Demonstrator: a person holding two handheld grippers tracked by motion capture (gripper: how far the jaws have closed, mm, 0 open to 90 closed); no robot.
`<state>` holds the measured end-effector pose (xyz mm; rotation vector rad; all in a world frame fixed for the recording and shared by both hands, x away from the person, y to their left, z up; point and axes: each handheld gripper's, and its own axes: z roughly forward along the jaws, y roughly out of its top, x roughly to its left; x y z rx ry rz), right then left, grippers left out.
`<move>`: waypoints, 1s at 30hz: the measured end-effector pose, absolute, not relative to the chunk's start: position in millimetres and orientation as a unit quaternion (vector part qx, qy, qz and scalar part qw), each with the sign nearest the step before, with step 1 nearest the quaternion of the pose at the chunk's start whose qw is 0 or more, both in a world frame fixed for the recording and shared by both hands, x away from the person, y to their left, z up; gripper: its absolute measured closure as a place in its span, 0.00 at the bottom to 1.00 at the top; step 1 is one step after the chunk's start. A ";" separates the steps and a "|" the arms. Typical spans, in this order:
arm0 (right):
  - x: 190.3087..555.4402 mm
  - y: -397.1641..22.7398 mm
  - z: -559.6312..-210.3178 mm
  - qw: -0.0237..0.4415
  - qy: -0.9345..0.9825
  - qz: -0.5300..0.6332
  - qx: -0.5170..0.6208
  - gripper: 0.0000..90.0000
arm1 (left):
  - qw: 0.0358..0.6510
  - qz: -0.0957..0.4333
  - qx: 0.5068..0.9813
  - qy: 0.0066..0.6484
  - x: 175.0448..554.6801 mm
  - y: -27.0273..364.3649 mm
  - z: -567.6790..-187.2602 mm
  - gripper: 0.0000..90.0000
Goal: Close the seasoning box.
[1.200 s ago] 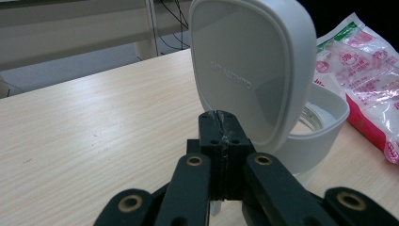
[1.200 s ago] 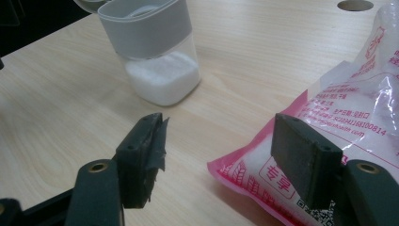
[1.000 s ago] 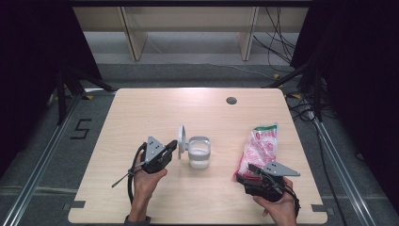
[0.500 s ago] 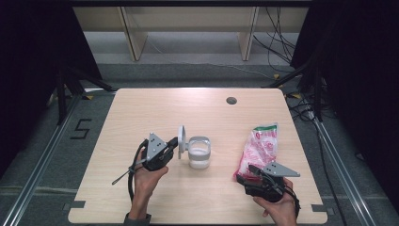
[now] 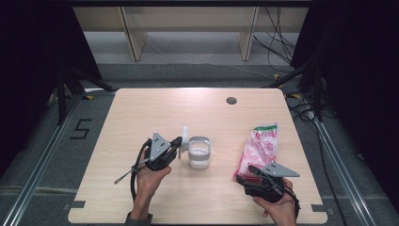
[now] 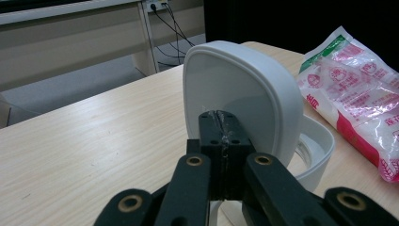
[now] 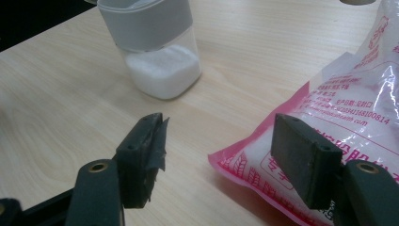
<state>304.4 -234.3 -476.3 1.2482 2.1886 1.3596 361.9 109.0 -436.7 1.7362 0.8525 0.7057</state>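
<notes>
Lid (image 6: 235, 89) of the white jar (image 5: 199, 153) stands up, open — the left tool (image 5: 176, 147) is clamped on its edge. The jar sits near the middle of the table (image 5: 141, 113), with white powder inside. The right tool (image 7: 221, 155) has its jaws apart — one rests on the pink bag (image 5: 261, 148).

The worktop (image 5: 141, 113) is pale wood-grain laminate with a smooth, matt face. The lid (image 6: 235, 94) is white plastic with a soft satin sheen. The container (image 7: 160, 52) has clear glossy plastic walls under a matt grey band. The bag (image 7: 348, 94) is crinkly, shiny plastic film (printed pink and white). The black fingers (image 7: 141, 155) look matt and rubbery.
</notes>
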 end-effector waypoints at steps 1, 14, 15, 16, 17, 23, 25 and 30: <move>304.6 -234.4 -476.5 0.140 0.758 0.471 0.430 0.40 | 0.516 0.292 0.722 0.356 361.7 107.5 -436.8 0.99; 306.2 -236.1 -477.0 0.150 0.769 0.468 0.410 0.40 | 0.529 0.272 0.729 0.339 360.0 92.8 -437.5 0.97; 305.5 -235.1 -477.0 0.151 0.762 0.471 0.418 0.40 | 0.531 0.269 0.729 0.338 359.5 93.5 -437.2 0.95; 306.0 -235.1 -477.6 0.157 0.761 0.468 0.420 0.40 | 0.534 0.263 0.730 0.337 358.4 94.1 -436.8 0.93; 306.1 -235.3 -477.8 0.157 0.762 0.469 0.419 0.40 | 0.540 0.259 0.727 0.337 357.3 94.6 -436.5 0.90; 304.7 -235.8 -476.7 0.153 0.762 0.470 0.418 0.40 | 0.560 0.215 0.736 0.314 344.1 91.0 -436.4 0.70; 302.6 -234.5 -476.1 0.144 0.758 0.468 0.431 0.40 | 0.559 0.210 0.744 0.298 336.9 88.9 -437.8 0.64; 302.2 -234.7 -476.4 0.143 0.759 0.467 0.430 0.40 | 0.572 0.189 0.740 0.298 326.0 86.3 -446.3 0.51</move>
